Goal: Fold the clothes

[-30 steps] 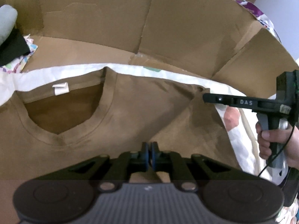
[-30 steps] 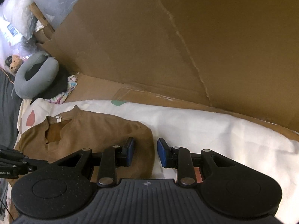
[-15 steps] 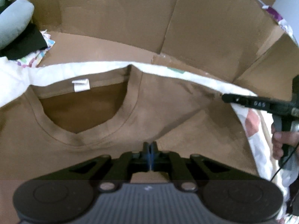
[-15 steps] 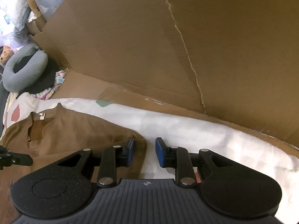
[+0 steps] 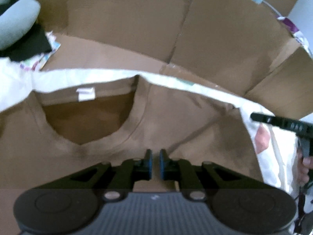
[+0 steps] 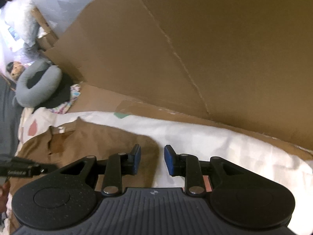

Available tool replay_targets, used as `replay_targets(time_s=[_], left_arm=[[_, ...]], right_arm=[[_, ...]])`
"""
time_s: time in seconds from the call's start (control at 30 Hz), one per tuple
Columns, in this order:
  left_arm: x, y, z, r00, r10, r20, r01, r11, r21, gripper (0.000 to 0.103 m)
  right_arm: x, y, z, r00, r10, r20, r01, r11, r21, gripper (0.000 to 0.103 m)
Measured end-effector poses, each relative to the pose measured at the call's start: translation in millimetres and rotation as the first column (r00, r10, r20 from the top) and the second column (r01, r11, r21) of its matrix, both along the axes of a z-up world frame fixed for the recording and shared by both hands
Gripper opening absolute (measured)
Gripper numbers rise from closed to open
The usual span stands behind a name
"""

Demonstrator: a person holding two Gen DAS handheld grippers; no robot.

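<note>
A brown T-shirt [image 5: 176, 127] lies flat on a white sheet, neckline toward the cardboard, with a white label [image 5: 86, 94] inside the collar. My left gripper [image 5: 155, 164] hovers low over the shirt's chest just below the neckline, pads a little apart and nothing between them. In the right wrist view the shirt [image 6: 97, 143] ends in a folded right edge. My right gripper [image 6: 152, 160] stands open there, its left pad over the brown cloth and its right pad over the sheet [image 6: 215, 137]. A hand [image 5: 305, 168] holds the right gripper at the frame's right edge.
Tall cardboard panels [image 6: 195, 49] wall off the far side behind the sheet. A grey neck pillow [image 6: 37, 86] on dark cloth lies at the far left, also the neck pillow [image 5: 15, 23] in the left wrist view. Bags and boxes sit behind it.
My left gripper's pads, pressed together on the shirt before, now stand slightly apart. The right gripper stays open at the shirt's right edge, its view tilted a little.
</note>
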State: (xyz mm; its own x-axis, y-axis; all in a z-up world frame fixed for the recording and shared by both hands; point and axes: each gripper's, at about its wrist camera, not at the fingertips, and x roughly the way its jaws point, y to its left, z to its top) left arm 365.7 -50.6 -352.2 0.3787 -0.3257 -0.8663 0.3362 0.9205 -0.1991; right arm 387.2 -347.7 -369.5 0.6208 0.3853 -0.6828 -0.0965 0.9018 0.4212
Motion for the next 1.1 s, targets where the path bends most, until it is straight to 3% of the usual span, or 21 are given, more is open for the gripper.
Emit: replay_targets(time_s=[0.5,0.6,0.73,1.1], left_arm=[[-4.0,-17.3,4.6,0.998,-0.033,0.055,0.032,0.999,0.016,0.012],[-10.9,-19.8,5.6,0.997,-0.064,0.038,0.064,0.998,0.025,0.017],[-20.4,-22.4,9.3,0.997,-0.067,0.037,0.066,0.997,0.025,0.035],[-54.5,-46.5,11.0,0.986,-0.168,0.017,0.168,0.986,0.015,0.036]], right_arm=[[-57.8,30.0,-14.2,0.986,0.144,-0.083,-0.155,0.977,-0.144,0.033],[-73.3,30.9,-11.7,0.983,0.155,-0.093,-0.170,0.970,-0.175,0.033],[-93.9,31.9,-11.0,0.981,0.159,-0.107,-0.177,0.967,-0.185,0.033],[-143.2,33.6,-8.0,0.976,0.173,-0.129,-0.199,0.953,-0.228,0.034]])
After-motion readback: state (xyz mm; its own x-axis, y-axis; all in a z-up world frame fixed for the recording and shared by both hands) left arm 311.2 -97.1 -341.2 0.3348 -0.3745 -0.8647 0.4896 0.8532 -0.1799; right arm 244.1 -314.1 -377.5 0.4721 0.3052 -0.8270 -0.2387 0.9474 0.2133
